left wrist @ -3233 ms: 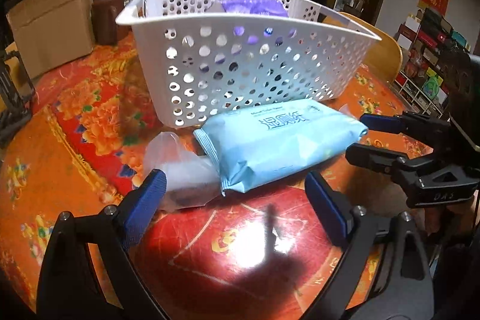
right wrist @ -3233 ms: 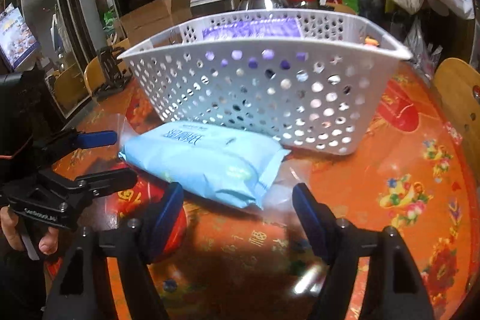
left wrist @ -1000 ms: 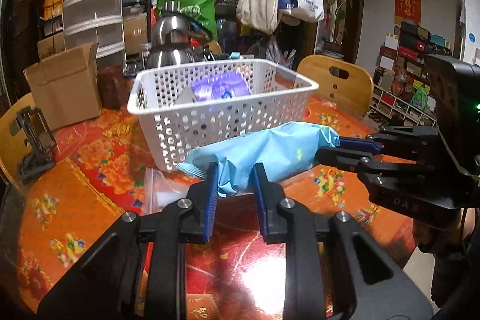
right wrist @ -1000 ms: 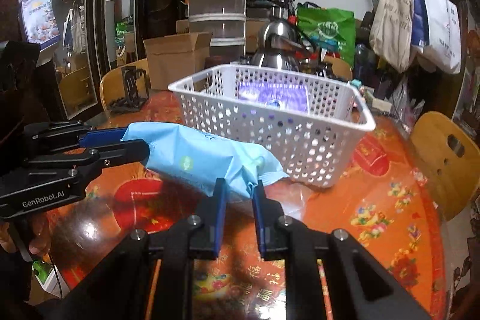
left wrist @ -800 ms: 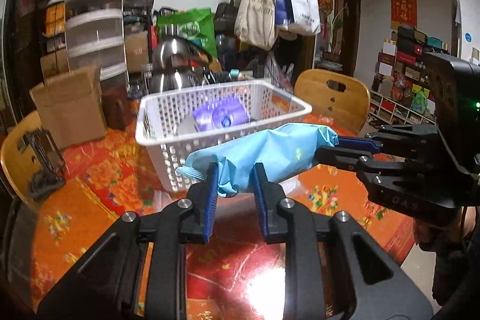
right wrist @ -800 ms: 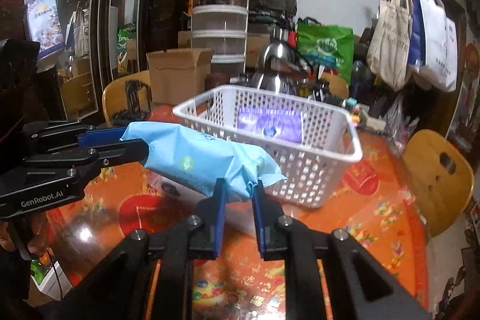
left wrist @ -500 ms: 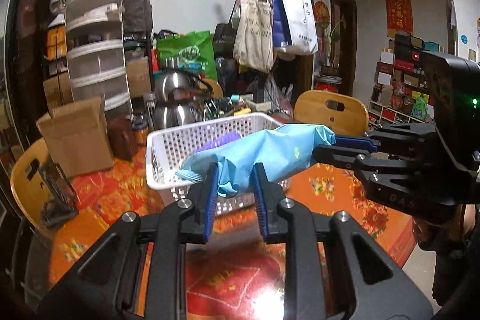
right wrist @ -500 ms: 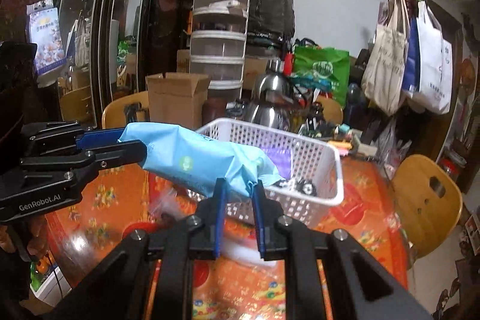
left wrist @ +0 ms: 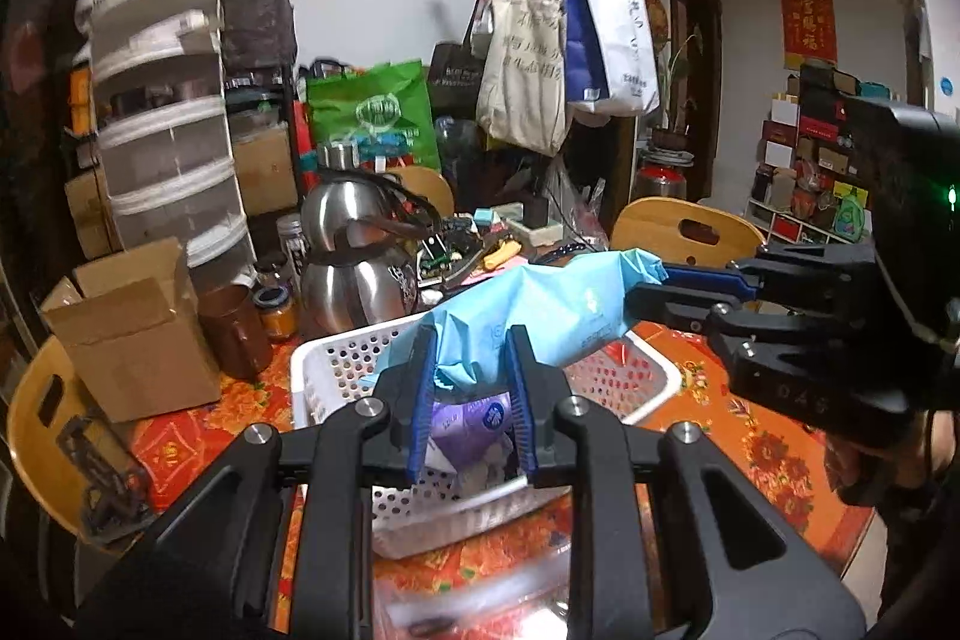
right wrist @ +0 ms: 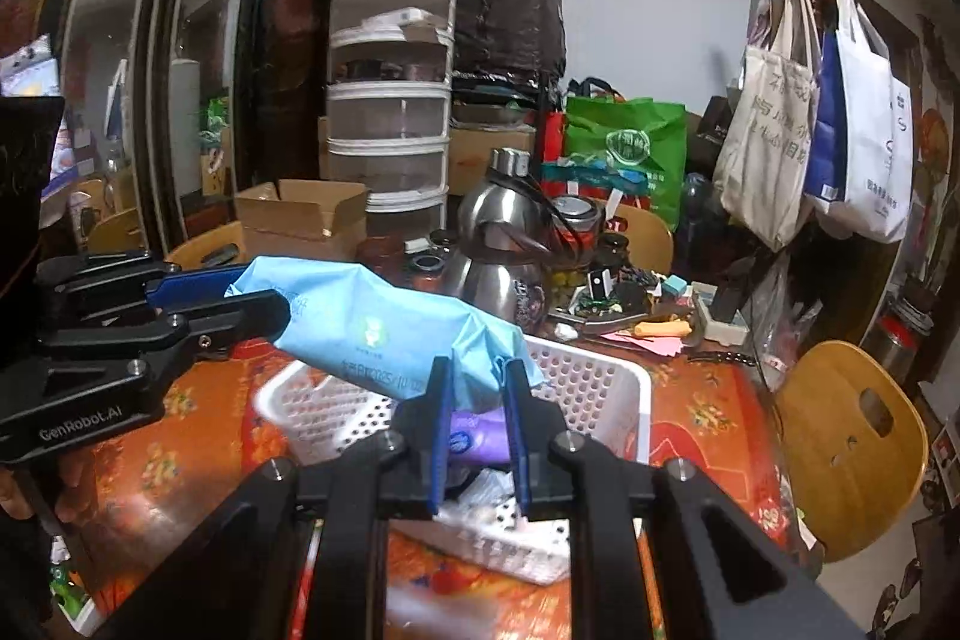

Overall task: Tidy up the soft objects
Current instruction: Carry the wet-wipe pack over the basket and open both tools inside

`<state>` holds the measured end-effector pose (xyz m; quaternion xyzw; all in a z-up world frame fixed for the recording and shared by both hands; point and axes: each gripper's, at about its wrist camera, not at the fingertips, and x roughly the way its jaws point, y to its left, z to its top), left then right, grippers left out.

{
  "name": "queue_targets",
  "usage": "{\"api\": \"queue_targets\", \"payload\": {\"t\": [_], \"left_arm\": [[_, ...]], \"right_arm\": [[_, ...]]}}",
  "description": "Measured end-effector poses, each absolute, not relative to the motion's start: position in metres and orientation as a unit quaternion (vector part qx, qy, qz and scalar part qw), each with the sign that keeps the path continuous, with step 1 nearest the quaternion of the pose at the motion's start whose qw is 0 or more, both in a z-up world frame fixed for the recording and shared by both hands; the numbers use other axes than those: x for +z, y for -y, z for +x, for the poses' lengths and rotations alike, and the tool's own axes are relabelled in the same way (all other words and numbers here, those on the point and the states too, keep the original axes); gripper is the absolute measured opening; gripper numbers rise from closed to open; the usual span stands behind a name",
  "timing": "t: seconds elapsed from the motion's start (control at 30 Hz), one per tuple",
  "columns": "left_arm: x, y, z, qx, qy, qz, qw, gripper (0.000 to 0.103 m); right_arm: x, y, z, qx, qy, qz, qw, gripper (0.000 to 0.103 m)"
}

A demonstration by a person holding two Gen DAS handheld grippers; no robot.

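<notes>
Together we hold one light blue pack [left wrist: 540,316] with two grippers: the left gripper [left wrist: 468,388] pinches one crumpled end between its jaws, the right gripper [right wrist: 474,400] pinches the other end. Below both jaws stands one white basket [right wrist: 594,376] with one purple pack [left wrist: 474,418] inside. Only the right view shows a hand [right wrist: 36,490] under the left tool.

The wet-wipe pack [left wrist: 540,316] is pale blue with a small white-green emblem; the basket [left wrist: 336,358] is white, dotted with round holes, holding a purple pack [left wrist: 474,415]. Black tongs [left wrist: 471,400] carry blue pads (both pairs). The table [left wrist: 750,436] wears an orange-red floral cloth.
</notes>
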<state>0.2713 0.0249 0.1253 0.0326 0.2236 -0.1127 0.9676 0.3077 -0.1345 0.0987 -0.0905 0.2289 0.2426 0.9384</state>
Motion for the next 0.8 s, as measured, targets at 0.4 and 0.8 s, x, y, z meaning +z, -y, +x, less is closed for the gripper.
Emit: {"api": "queue_targets", "payload": {"t": [0.4,0.8], "left_arm": [[0.071,-0.046,0.383,-0.091,-0.279,-0.002,0.956,0.022],[0.04,-0.069,0.405,-0.037,-0.283,-0.005,0.959,0.099]], "right_arm": [[0.061,0.112,0.387,0.221,-0.248,-0.115,0.936,0.015],[0.043,0.106,0.409,0.215,-0.282,-0.102,0.929,0.042]]}}
